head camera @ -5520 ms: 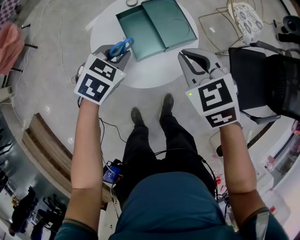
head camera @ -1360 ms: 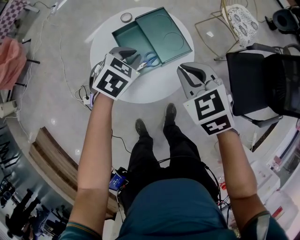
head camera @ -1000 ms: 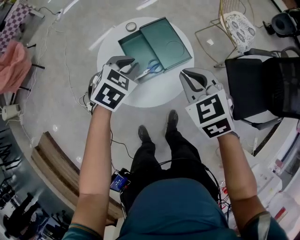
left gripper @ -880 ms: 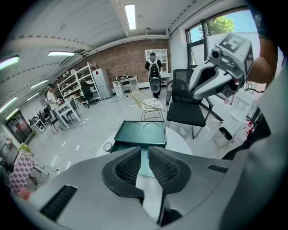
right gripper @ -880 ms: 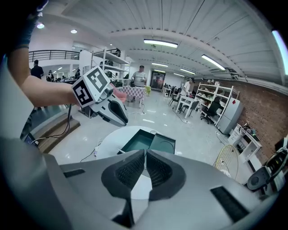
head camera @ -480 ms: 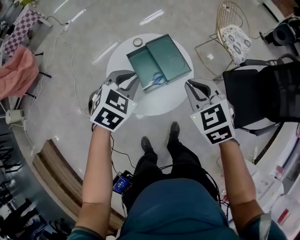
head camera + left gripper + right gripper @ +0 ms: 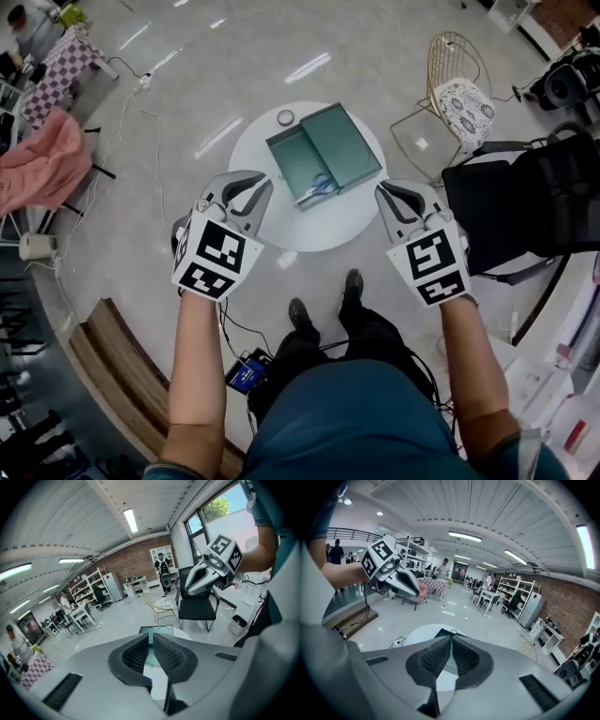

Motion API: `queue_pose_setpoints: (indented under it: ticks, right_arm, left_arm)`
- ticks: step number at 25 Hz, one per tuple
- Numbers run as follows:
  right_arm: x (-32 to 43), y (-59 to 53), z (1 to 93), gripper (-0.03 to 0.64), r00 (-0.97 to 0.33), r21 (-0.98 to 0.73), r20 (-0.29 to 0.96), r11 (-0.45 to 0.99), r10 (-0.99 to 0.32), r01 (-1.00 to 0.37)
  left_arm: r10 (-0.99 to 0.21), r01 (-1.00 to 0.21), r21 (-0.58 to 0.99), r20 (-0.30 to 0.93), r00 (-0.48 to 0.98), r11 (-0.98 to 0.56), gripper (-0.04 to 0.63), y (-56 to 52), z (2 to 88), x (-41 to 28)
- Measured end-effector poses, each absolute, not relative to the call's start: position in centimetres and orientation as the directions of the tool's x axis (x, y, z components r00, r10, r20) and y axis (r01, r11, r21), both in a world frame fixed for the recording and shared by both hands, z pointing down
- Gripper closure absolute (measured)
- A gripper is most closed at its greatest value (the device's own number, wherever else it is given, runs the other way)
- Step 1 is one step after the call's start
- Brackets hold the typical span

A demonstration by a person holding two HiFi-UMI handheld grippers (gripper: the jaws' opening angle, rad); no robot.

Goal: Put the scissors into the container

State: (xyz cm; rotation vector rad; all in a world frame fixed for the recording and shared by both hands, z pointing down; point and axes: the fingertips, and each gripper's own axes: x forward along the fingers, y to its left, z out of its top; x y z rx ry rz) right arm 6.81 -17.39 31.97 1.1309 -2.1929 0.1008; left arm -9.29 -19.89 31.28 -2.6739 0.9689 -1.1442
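Scissors (image 7: 322, 185) seen inside container (image 7: 339, 148), mid surface (image 7: 309, 227); near rim bare. Blades hard to make out. Left gripper (image 7: 251, 183) jaws held slit apart, empty; right gripper (image 7: 394, 192) jaws pressed together.

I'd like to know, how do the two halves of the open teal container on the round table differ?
The left half, beside the tape roll, holds the scissors; the right half lies empty. The left half looks deeper-walled, the right half flatter. Both are teal rectangles, joined side by side on the white table.
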Motion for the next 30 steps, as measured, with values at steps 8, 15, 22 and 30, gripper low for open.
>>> queue_pose_setpoints:
  ticks: [8,15,22,30]
  right_arm:
    - [5.6,-15.3,25.8,0.577,-0.427,0.264,0.514,0.611,-0.744,-0.746]
    - [4.8,-12.2,19.7,0.577,-0.443,0.308,0.429,0.588,-0.787,-0.748]
    - [4.3,-9.0,14.3,0.578,-0.479,0.340,0.303,0.563,-0.824,-0.753]
    - [3.0,-5.3,11.4,0.580,-0.491,0.349,0.254,0.552,-0.833,-0.757]
  left_arm:
    - [-0.612,-0.520,-0.338,0.553,0.565,-0.785,0.577,-16.2,25.0,-10.7]
    - [-0.637,-0.500,-0.394,0.496,0.591,-0.771,0.577,-11.9,19.3,-11.9]
    - [-0.667,-0.491,-0.455,0.447,0.596,-0.743,0.577,-8.0,15.0,-12.8]
    - [-0.697,-0.489,-0.506,0.412,0.586,-0.711,0.577,-4.4,12.5,-15.0]
